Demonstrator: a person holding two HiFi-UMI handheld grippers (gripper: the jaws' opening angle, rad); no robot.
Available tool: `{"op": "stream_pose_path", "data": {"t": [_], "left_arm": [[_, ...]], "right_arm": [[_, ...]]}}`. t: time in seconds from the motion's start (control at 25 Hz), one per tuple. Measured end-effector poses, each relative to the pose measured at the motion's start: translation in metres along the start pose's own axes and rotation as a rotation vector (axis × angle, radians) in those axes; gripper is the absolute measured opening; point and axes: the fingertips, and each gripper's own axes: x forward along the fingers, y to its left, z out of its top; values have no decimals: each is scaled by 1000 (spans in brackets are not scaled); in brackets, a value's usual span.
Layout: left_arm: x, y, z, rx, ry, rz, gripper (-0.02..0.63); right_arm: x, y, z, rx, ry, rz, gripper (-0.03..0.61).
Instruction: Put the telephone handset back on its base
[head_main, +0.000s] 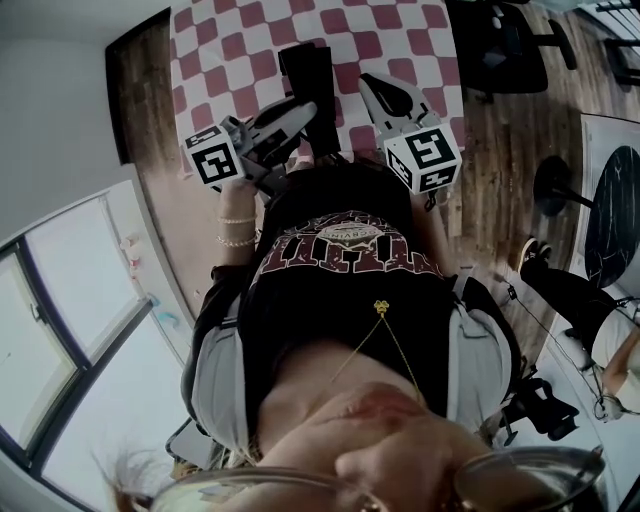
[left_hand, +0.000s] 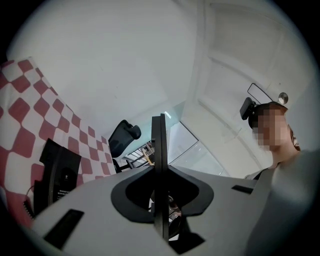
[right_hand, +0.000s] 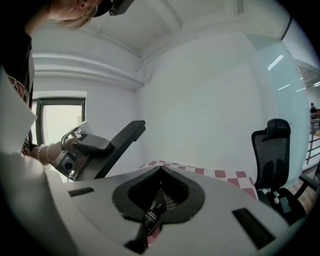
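In the head view, a counter (head_main: 200, 60) under a red-and-white checked cloth (head_main: 400, 30) carries a black telephone (head_main: 305, 75). From here the handset cannot be told apart from the base. The left tool (head_main: 310, 107) points its tip at the telephone's near end, and the right tool (head_main: 366, 79) sits just beside the telephone on the other side. Contact cannot be judged for either. Each tool bears a cube with square black-and-white markers. The person's black T-shirt (head_main: 350, 245) has arched lettering, too warped to read.

In the left gripper view, the left tool (left_hand: 159, 125) has its jaws pressed together into one thin upright blade, with nothing between them. The telephone (left_hand: 57, 167) stands well to the left on the checked cloth (left_hand: 25, 115), apart from the jaws. It has a few lines of white print on its face, too small to read, and a coiled cord (left_hand: 27, 207) beside it. A black office chair (left_hand: 124, 136) stands beyond the counter.

In the right gripper view, the right tool (right_hand: 152, 212) shows its jaws as a single narrow dark slab with no gap, and it grips nothing. A small label on the slab carries white print that is not legible. The left tool (right_hand: 137, 127) rises at the left, its black jaws closed to one bar. A strip of checked cloth (right_hand: 220, 174) and an office chair (right_hand: 272, 155) lie beyond.
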Motion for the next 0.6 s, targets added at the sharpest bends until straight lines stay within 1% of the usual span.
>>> {"op": "stream_pose_path", "data": {"t": [0.12, 0.24, 0.44, 0.6], "left_arm": [[-3, 6, -4, -12, -11, 28, 80], [-2, 9, -6, -15, -3, 48, 80], [6, 4, 0, -14, 19, 24, 80], [18, 12, -1, -29, 53, 26, 80]], "right_arm": [[0, -1, -5, 3, 11, 14, 14], [-2, -2, -5, 6, 10, 21, 14], [1, -5, 1, 16, -2, 4, 14], [1, -13, -2, 34, 2, -13, 14]]}}
